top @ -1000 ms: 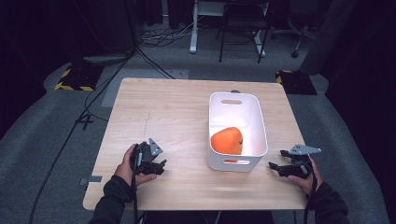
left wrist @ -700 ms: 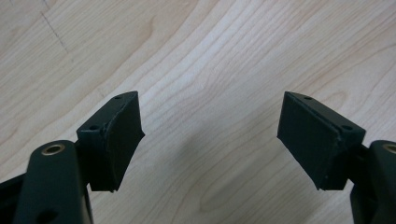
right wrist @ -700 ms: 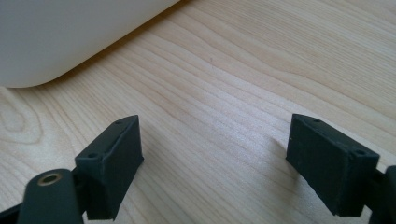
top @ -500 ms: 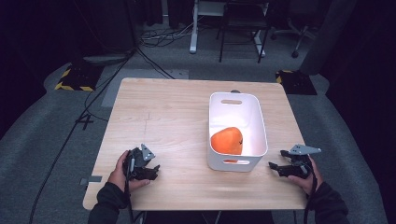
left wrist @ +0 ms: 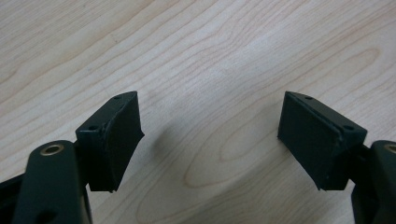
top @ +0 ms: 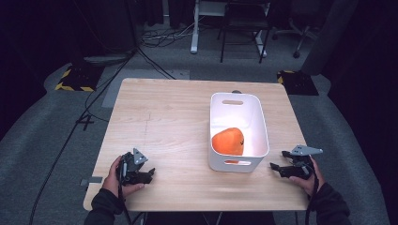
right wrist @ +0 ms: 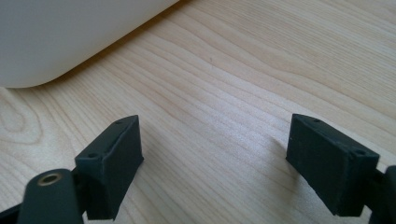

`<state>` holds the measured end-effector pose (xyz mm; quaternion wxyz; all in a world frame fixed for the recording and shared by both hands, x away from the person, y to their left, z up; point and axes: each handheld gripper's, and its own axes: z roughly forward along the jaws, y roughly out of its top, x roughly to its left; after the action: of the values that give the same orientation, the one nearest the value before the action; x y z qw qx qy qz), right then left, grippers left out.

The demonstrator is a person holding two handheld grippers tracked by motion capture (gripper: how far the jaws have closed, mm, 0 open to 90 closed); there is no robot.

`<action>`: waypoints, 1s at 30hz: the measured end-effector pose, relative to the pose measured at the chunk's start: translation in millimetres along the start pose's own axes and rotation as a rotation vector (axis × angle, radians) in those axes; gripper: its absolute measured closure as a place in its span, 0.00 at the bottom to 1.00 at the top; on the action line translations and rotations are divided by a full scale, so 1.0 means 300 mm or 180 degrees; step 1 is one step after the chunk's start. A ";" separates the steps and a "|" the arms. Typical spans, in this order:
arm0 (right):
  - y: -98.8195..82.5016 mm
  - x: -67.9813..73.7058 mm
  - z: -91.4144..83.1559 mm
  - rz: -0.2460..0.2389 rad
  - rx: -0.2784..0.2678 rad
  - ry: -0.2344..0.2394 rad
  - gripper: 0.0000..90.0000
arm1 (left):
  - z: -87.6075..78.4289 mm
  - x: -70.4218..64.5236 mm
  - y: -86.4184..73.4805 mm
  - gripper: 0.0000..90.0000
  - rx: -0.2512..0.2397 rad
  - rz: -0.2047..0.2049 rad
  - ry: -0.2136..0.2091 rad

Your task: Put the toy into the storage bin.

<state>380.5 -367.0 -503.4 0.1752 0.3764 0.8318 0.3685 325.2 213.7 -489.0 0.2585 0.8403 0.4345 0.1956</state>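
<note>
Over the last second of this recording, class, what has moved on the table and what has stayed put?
The left tongs moved back toward the person's near edge of the table and a little leftward, jaws open with nothing between them. Nothing was picked up or released. The right tongs stayed where they were, open and empty, beside the white bin. The orange object still lies inside the bin.

The person wears dark long sleeves. Each black handheld tool, the left tool and the right tool, has a grey three-cornered plate, a thin black cable, brass pivot pins, and blocky matte fingertips with small screw holes.
</note>
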 end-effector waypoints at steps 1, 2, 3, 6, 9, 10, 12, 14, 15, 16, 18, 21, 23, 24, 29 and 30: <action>0.000 0.000 0.000 0.0000 -0.0001 0.0000 0.20 | 0.000 0.003 -0.008 0.24 -0.0024 -0.0038 -0.0028; 0.000 0.000 0.000 0.0004 0.0002 0.0002 0.20 | -0.002 0.007 -0.013 0.24 -0.0034 -0.0051 -0.0036; 0.000 0.000 0.000 0.0003 0.0001 -0.0001 0.20 | -0.004 0.011 -0.020 0.24 -0.0051 -0.0098 -0.0071; 0.000 0.000 0.000 0.0001 0.0000 -0.0002 0.20 | -0.006 0.028 -0.048 0.23 -0.0119 -0.0248 -0.0157; 0.000 0.000 0.000 0.0001 0.0000 -0.0002 0.20 | -0.008 0.045 -0.075 0.20 -0.0196 -0.0383 -0.0223; 0.000 0.000 0.000 0.0001 0.0000 -0.0002 0.20 | -0.010 0.047 -0.083 0.20 -0.0239 -0.0396 -0.0193; 0.000 0.000 0.000 0.0002 0.0001 -0.0001 0.20 | -0.013 0.052 -0.098 0.20 -0.0297 -0.0390 -0.0206; 0.000 0.000 0.000 0.0003 0.0001 -0.0001 0.20 | -0.015 0.055 -0.107 0.19 -0.0326 -0.0428 -0.0191; 0.000 0.000 0.000 0.0003 0.0000 0.0000 0.20 | -0.020 0.061 -0.113 0.19 -0.0314 -0.0424 -0.0188; 0.000 0.000 0.000 0.0005 0.0001 0.0001 0.20 | -0.022 0.065 -0.116 0.19 -0.0316 -0.0413 -0.0176; -0.001 0.001 -0.001 -0.0005 -0.0003 0.0003 0.20 | -0.029 0.070 -0.128 0.19 -0.0314 -0.0435 -0.0170; -0.003 0.004 -0.004 0.0024 -0.0005 0.0001 0.20 | -0.036 0.075 -0.137 0.19 -0.0315 -0.0467 -0.0133; -0.006 0.004 -0.007 0.0002 0.0002 0.0005 0.20 | -0.035 0.074 -0.136 0.18 -0.0315 -0.0476 -0.0124; -0.006 0.004 -0.007 0.0000 0.0003 0.0004 0.20 | -0.035 0.074 -0.136 0.18 -0.0308 -0.0484 -0.0131; -0.006 0.004 -0.007 -0.0001 0.0002 0.0002 0.20 | -0.033 0.073 -0.134 0.18 -0.0314 -0.0496 -0.0120; -0.006 0.004 -0.007 -0.0001 0.0003 0.0001 0.20 | -0.033 0.072 -0.134 0.18 -0.0312 -0.0504 -0.0118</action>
<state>377.6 -367.9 -503.3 0.1749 0.3762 0.8321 0.3681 306.3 253.9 -503.4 0.3220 0.7932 0.4846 0.1799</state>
